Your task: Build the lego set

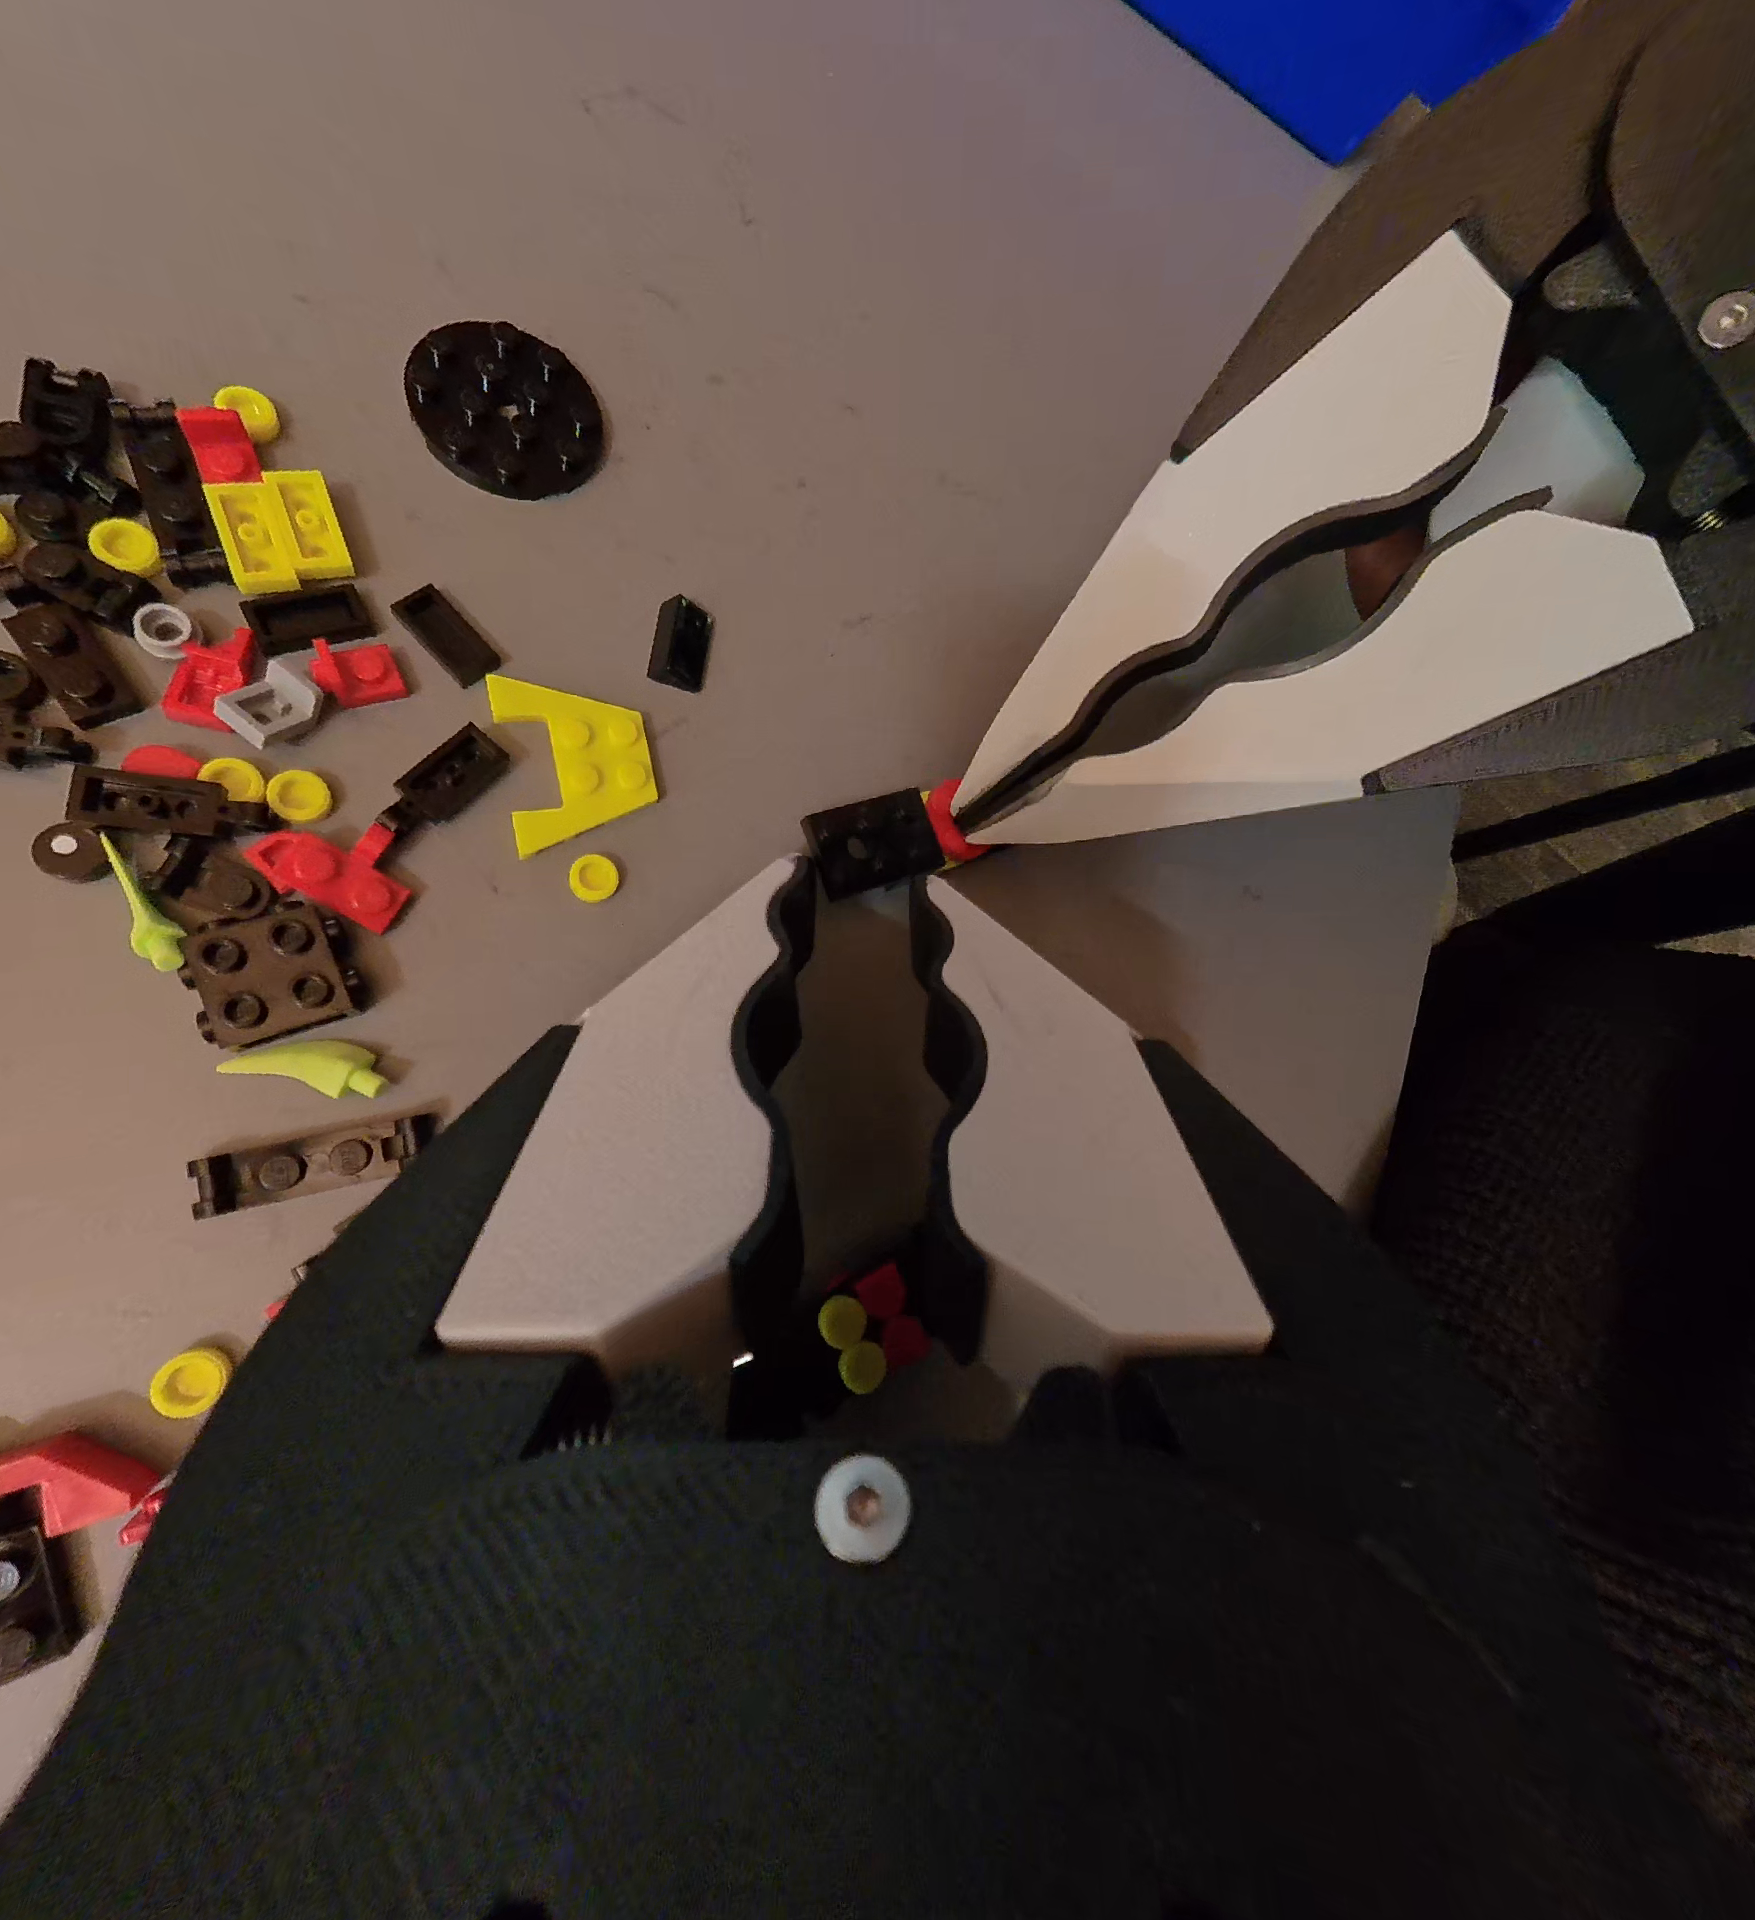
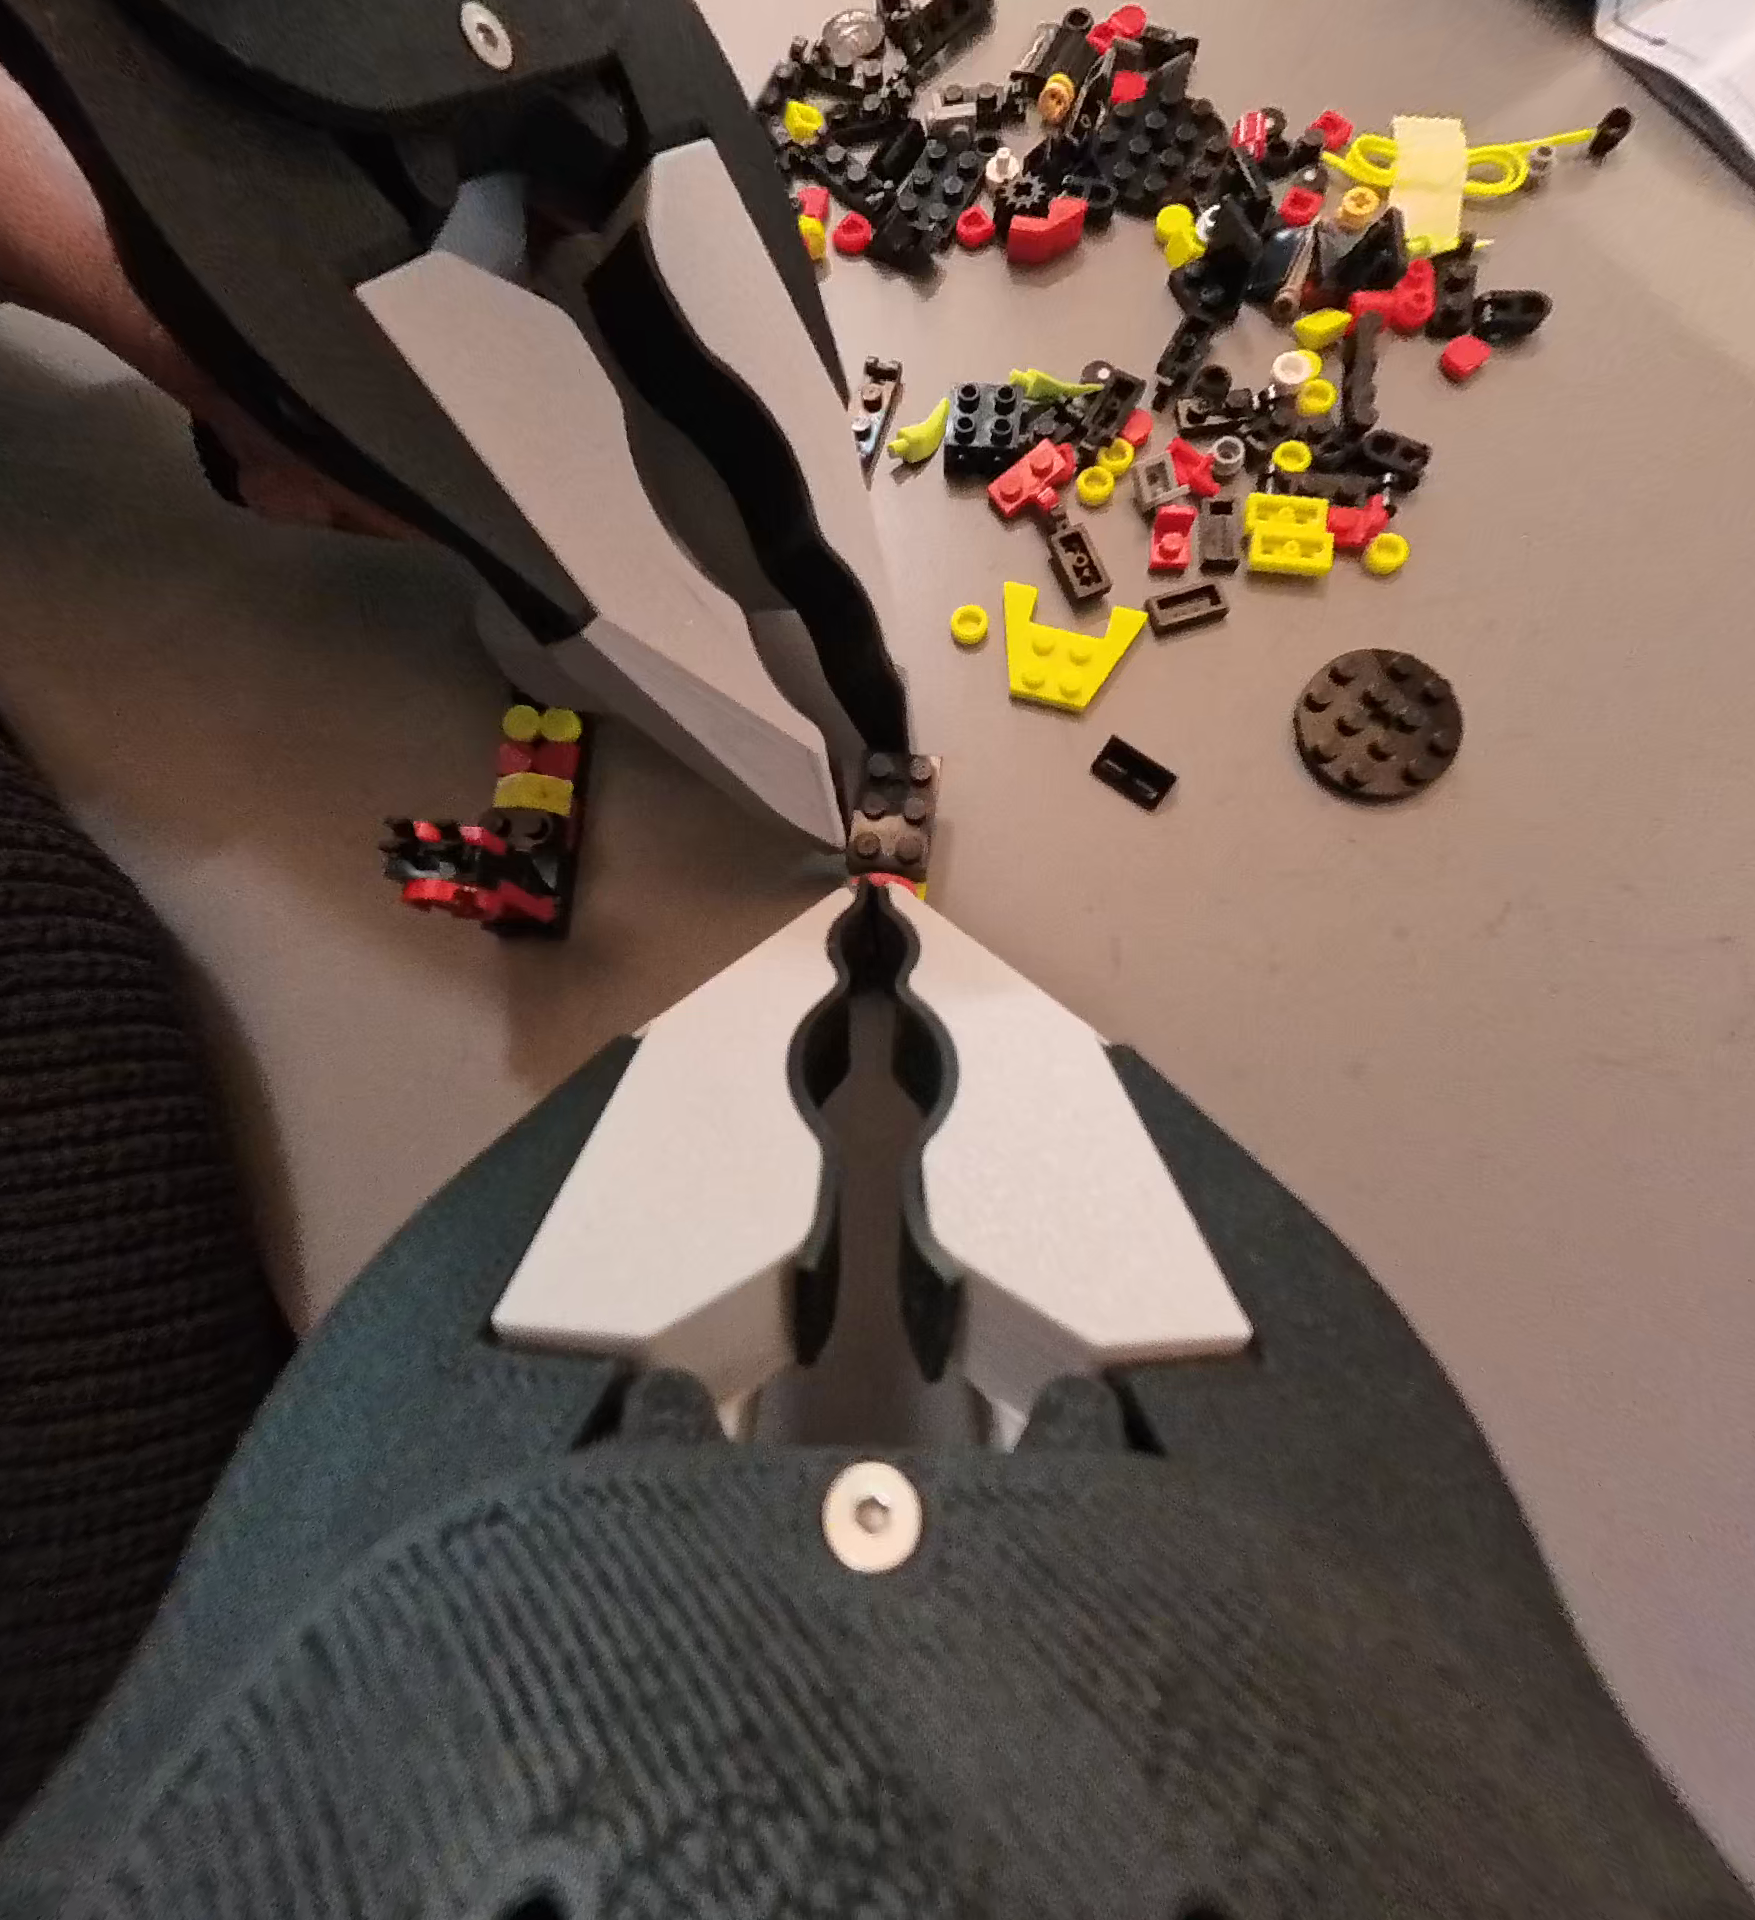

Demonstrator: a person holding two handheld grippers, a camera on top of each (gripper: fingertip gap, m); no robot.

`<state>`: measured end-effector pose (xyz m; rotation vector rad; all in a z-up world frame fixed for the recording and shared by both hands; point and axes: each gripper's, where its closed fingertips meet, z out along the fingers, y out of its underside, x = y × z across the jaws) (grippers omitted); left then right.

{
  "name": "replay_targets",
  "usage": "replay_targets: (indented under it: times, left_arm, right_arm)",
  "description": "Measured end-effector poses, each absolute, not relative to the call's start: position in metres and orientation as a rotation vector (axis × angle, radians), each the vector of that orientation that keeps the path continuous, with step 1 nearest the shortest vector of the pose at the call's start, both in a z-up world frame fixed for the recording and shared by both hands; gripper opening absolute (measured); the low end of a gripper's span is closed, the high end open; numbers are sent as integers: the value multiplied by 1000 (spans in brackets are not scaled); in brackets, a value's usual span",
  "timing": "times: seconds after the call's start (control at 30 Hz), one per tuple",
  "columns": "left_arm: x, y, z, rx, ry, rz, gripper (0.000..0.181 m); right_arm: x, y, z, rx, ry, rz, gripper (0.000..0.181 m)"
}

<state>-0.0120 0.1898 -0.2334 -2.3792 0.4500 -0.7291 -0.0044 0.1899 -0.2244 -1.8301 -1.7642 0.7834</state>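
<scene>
Right in the middle of it all, a small black brick (image 1: 865,840) hangs above the counter (image 1: 852,312), pinched at its sides by my left tool (image 1: 860,883), whose tips have closed onto it. Pressed against its far end is a little red and yellow piece (image 1: 948,821), and my right tool (image 2: 868,896) has that one nipped between tips drawn nearly together. So both tools hold, one part each, the two parts touching. I judge this as the joining step: mating the red and yellow bit to the black brick in mid-air. Whether the studs have fully seated I cannot tell; the seam is tiny and half hidden by the tips. Next I'd want a straight, square squeeze of the two tools toward each other, with no twist, or the small piece could pop loose. Down on the counter near my left tool sits the partly built model (image 2: 499,831), black with red and yellow layers, likely where this sub-piece belongs. Farther out lies a yellow wedge plate (image 1: 577,764), a lone yellow round stud (image 1: 593,875), a small black tile (image 1: 681,641), a black round plate (image 1: 505,410), and beyond them the main heap of loose parts (image 2: 1143,187).
</scene>
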Motion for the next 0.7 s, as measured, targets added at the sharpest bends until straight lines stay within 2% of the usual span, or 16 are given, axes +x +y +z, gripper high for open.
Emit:
replay_targets:
  times: [0.7]
  left_arm:
    - [-13, 191, -234, -2376, 431, -734, 15]
  right_arm:
    - [-4, 188, -227, -1958, -1734, 929, 0]
